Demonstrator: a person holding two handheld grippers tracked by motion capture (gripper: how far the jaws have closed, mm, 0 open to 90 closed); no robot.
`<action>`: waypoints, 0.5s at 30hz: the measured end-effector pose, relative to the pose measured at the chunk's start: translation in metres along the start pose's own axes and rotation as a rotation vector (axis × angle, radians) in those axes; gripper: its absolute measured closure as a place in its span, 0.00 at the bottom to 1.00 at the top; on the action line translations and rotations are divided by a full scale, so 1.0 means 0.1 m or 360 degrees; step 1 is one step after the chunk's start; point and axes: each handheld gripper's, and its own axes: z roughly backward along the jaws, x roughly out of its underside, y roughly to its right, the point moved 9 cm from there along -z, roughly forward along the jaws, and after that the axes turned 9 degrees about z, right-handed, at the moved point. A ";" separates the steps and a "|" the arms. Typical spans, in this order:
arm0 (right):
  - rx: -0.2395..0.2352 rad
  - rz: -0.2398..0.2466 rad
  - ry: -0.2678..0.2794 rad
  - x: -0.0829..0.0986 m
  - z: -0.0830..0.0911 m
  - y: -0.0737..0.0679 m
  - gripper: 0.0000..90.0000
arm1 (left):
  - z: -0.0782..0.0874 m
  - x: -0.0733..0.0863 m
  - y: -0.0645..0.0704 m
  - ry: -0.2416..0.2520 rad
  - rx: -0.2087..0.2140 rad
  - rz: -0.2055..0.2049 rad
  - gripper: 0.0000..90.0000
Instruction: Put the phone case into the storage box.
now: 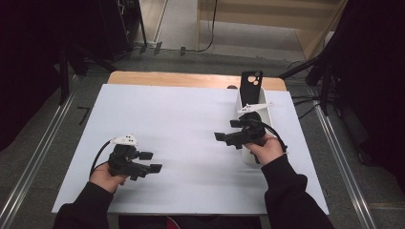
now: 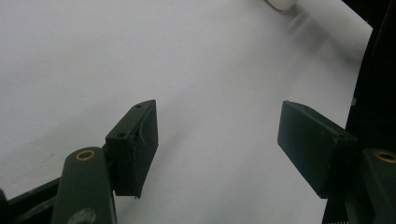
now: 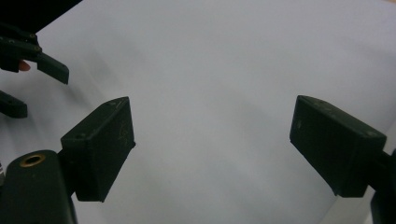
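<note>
High view: left hand-held gripper (image 1: 149, 161) sits lower left of centre over the white table (image 1: 181, 119), jaws spread wide, nothing between them, pointing toward frame right. Right hand-held gripper (image 1: 225, 133) is right of centre, jaws also apart and empty, pointing frame left. Just behind the right hand, a long white plastic tray (image 1: 264, 110) runs toward the far edge; a black phone case with camera cutouts (image 1: 251, 86) stands upright at its far end, upper right of centre.

Left gripper view: both black jaws rise from the bottom, wide gap, bare table between. A white tray corner (image 2: 281, 4) shows at top right.

Right gripper view: jaws wide apart, empty, over bare table. Left hand-held gripper's jaws at upper left (image 3: 36, 86), open.
</note>
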 end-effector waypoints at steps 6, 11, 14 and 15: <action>-0.0017 0.0026 0.0024 0.06 0.00 -0.05 0.14 | 0.00 0.00 0.01 0.0000 0.0001 -0.0001 0.32; -0.0041 0.0064 0.0027 0.14 0.01 -0.11 0.14 | 0.00 0.00 0.00 -0.0007 0.0007 -0.0005 0.32; -0.0075 0.0053 0.0009 0.20 0.01 -0.15 0.14 | -0.01 0.00 0.00 -0.0007 0.0004 -0.0005 0.32; -0.0072 0.0047 0.0004 0.22 0.01 -0.16 0.14 | -0.01 0.00 0.00 -0.0005 0.0002 -0.0006 0.32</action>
